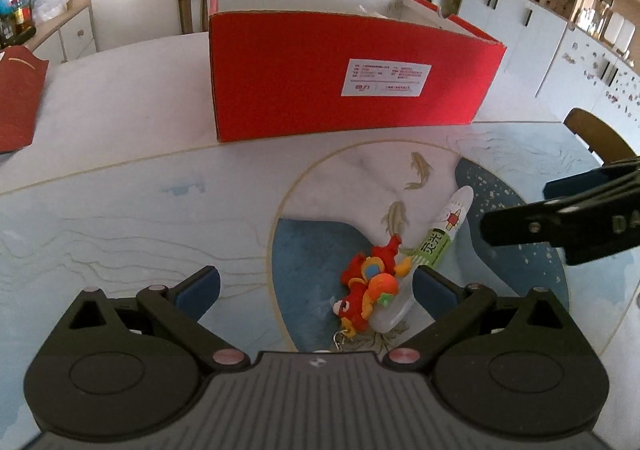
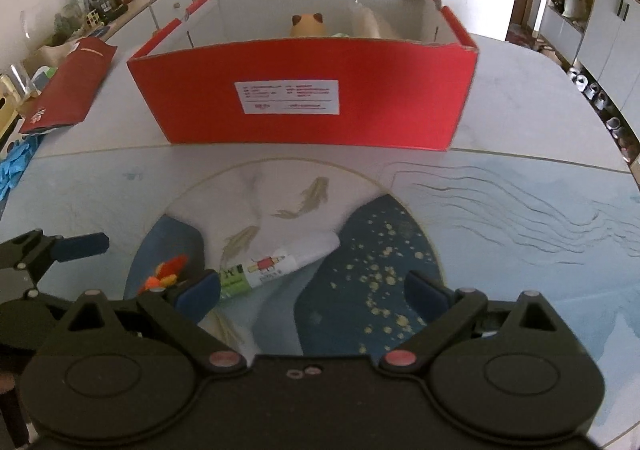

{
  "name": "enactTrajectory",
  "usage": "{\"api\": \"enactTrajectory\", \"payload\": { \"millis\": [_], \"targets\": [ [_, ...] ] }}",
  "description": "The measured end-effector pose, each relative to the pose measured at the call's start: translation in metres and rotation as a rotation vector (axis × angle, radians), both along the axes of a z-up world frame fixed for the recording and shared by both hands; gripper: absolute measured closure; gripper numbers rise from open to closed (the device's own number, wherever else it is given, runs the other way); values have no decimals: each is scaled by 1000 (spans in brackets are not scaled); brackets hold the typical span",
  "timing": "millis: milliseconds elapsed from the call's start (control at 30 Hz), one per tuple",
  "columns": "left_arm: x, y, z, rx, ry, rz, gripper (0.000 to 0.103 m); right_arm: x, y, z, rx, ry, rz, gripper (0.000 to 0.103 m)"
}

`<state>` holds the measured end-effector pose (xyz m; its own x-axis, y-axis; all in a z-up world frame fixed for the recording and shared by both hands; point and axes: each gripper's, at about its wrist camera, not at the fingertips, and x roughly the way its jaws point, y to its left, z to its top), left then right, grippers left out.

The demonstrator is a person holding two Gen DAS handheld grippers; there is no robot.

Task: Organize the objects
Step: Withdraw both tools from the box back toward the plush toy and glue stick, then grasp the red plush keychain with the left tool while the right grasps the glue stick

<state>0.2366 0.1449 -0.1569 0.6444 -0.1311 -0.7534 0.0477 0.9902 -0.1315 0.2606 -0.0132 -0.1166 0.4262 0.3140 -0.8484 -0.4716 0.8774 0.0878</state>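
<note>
Table (image 1: 120, 218): lay under both tongs, its printed mat showing a round blue-and-white fish design.
Box (image 1: 344, 78): red, open-topped, with a white label on its near wall; stood ahead of both tongs, well beyond the small items. From the right wrist view a tan eared toy (image 2: 307, 24) showed inside it.
Folder (image 2: 70, 84): red, lay flat far ahead and to the left of the tongs.
Left tongs (image 1: 316, 286): spread wide, holding nothing; the toy and the tube's near end lay between its fingers.
Right tongs (image 2: 312, 290): spread wide, holding nothing, just right of the left tongs.
Tube (image 1: 434, 246): white with a green band, lay slanted, touching the toy; its green end lay just beside the right tongs' left finger.
Toy (image 1: 370, 286): red and orange, lay on the mat, nearer the left tongs' right finger.
</note>
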Motion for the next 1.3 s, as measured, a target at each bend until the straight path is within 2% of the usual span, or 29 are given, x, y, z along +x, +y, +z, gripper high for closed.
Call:
{"api": "enactTrajectory", "payload": {
  "millis": [233,367,533,700,800,867,933,1100,1200,1300],
  "targets": [
    [1,4,-2,-10,-19,-5,0,9,18,-15,-27,45,-20,11],
    [2,4,-1,12,-32,-19,0,12,25,-19,-28,57,-28,14],
    [3,4,0,26,-41,-43,2,15,32,-21,-24,82,-29,23],
    [1,6,1,-8,-41,-49,14,17,34,-20,-20,104,-48,31],
    [1,9,1,-42,-30,-46,24,17,36,-19,-35,104,-41,44],
    [3,7,1,-33,-15,-45,41,14,40,-18,-56,95,-20,53],
    [3,5,1,-7,-10,-49,44,10,41,-18,-68,86,7,63],
    [0,0,2,35,-6,-75,49,-5,35,-18,-105,41,93,77],
    [-5,-1,2,49,-5,-87,51,-15,27,-17,-123,20,141,78],
    [-11,-1,3,43,-3,-87,51,-24,17,-17,-131,12,164,75]
  ]
}}
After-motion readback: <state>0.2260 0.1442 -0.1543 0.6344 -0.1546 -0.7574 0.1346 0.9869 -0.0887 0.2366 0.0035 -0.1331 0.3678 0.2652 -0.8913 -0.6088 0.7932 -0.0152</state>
